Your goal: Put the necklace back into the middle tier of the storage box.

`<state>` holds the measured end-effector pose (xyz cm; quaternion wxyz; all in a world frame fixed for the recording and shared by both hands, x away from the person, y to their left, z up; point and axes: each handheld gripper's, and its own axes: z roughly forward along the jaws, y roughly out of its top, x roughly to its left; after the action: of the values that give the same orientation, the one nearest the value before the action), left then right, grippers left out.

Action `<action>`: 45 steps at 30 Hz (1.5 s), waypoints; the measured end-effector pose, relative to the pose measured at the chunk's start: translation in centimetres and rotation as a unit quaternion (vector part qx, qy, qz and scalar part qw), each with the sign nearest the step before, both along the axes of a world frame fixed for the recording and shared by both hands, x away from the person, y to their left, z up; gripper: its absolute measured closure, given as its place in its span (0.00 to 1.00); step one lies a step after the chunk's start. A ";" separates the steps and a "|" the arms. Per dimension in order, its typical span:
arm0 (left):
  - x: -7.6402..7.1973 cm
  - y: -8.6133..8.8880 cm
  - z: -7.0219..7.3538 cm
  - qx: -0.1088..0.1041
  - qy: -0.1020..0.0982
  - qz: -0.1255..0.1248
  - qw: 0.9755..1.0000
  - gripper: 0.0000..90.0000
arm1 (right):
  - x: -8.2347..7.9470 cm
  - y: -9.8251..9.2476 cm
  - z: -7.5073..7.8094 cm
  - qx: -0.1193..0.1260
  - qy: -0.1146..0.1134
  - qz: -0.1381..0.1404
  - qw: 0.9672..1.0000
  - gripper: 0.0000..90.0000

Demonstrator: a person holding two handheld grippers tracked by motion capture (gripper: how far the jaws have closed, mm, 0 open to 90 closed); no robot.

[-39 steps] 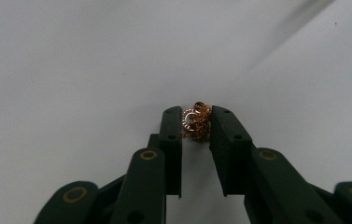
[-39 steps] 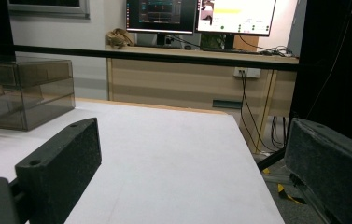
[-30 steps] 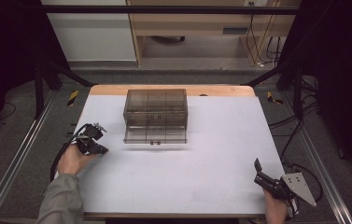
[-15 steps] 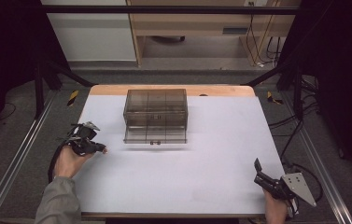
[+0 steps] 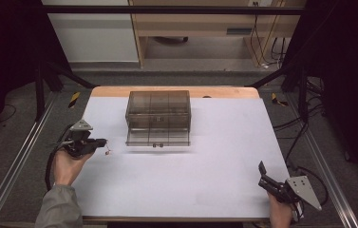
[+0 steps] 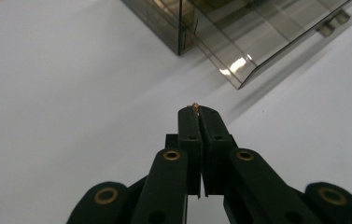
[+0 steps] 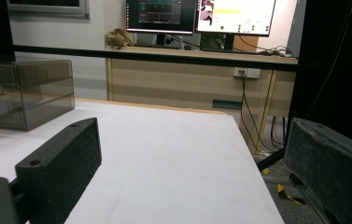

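Note:
A smoky see-through drawer box (image 5: 158,115) stands at the back middle of the white table (image 5: 224,156), its bottom drawer (image 5: 157,138) pulled out toward me. My left gripper (image 5: 103,141) hovers at the table's left edge, pointing right toward the box. It is shut on a tiny copper-coloured item (image 6: 195,106) that peeks out at its tips (image 6: 199,112), and a bit of the item (image 5: 107,152) dangles below them. The open drawer's corner (image 6: 243,60) lies just ahead of it. At the front right corner my right gripper (image 5: 263,176) is open, with nothing between its pads (image 7: 61,154).
A wooden strip (image 5: 176,91) edges the table's far side, with a desk and monitors (image 7: 201,16) beyond. Metal rails (image 5: 20,156) run along both sides of the table. Cables (image 5: 309,171) trail off the right edge.
My left gripper has drifted a little to the left, away from the box, still shut on the small item. The right gripper has stayed in place.

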<state>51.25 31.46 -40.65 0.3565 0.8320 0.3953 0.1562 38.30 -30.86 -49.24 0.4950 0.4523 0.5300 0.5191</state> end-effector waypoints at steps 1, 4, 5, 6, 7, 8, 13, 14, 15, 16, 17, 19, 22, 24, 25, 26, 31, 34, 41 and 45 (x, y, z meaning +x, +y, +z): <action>-0.2 0.1 0.2 -0.009 -0.010 0.001 1.000 0.97 | 0.0 0.0 0.0 0.000 0.000 0.000 1.000 0.05; -0.7 0.2 0.7 -0.024 -0.030 0.003 0.999 0.97 | 0.0 0.0 0.0 0.000 0.000 0.000 1.000 0.05; -0.9 0.2 0.9 -0.031 -0.038 0.004 0.999 0.97 | 0.0 0.0 0.0 0.000 0.000 0.000 1.000 0.05; -1.0 0.2 1.0 -0.034 -0.043 0.003 0.998 0.97 | 0.0 0.0 0.0 0.000 0.000 0.000 1.000 0.05; -1.1 0.3 1.1 -0.037 -0.047 0.004 0.998 0.97 | 0.0 0.0 0.0 0.000 0.000 0.000 1.000 0.05; -1.2 0.3 1.2 -0.040 -0.051 0.004 0.998 0.97 | 0.0 0.0 0.0 0.000 0.000 0.000 1.000 0.05; -1.7 0.5 1.7 -0.056 -0.074 0.006 0.996 0.97 | 0.0 0.0 0.0 0.000 0.000 0.000 1.000 0.05; -1.8 0.6 1.8 -0.058 -0.077 0.007 0.995 0.97 | 0.0 0.0 0.0 0.000 0.000 0.000 1.000 0.05; -1.9 0.6 1.9 -0.061 -0.082 0.008 0.995 0.97 | 0.0 0.0 0.0 0.000 0.000 0.000 1.000 0.05; -2.0 0.7 2.1 -0.065 -0.087 0.008 0.994 0.97 | 0.0 0.0 0.0 0.000 0.000 0.000 1.000 0.05; -2.1 0.7 2.2 -0.068 -0.091 0.009 0.993 0.97 | 0.0 0.0 0.0 0.000 0.000 0.000 1.000 0.05; -2.4 0.8 2.4 -0.081 -0.101 0.012 0.992 0.97 | 0.0 0.0 0.0 0.000 0.000 0.000 1.000 0.05; -2.7 1.1 2.8 -0.100 -0.111 0.014 0.989 0.97 | 0.0 0.0 0.0 0.000 0.000 0.000 1.000 0.05; -2.9 1.2 3.1 -0.108 -0.120 0.019 0.987 0.97 | 0.0 0.0 0.0 0.000 0.000 0.000 1.000 0.05; -3.0 1.2 3.2 -0.110 -0.125 0.021 0.986 0.97 | 0.0 0.0 0.0 0.000 0.000 0.000 1.000 0.05; -3.1 1.2 3.4 -0.109 -0.128 0.020 0.986 0.97 | 0.0 0.0 0.0 0.000 0.000 0.000 1.000 0.05; -3.2 0.9 4.0 -0.111 -0.137 0.020 0.984 0.97 | 0.0 0.0 0.0 0.000 0.000 0.000 1.000 0.05; -3.3 0.7 4.5 -0.117 -0.138 0.021 0.983 0.97 | 0.0 0.0 0.0 0.000 0.000 0.000 1.000 0.05; -3.2 0.3 6.1 -0.132 -0.144 0.021 0.981 0.97 | 0.0 0.0 0.0 0.000 0.000 0.000 1.000 0.05; -3.0 -0.3 7.1 -0.130 -0.150 0.017 0.980 0.97 | 0.0 0.0 0.0 0.000 0.000 0.000 1.000 0.05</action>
<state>48.20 31.14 -33.55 0.5142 0.7391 0.3679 0.2324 38.30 -30.87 -49.24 0.4949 0.4524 0.5299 0.5192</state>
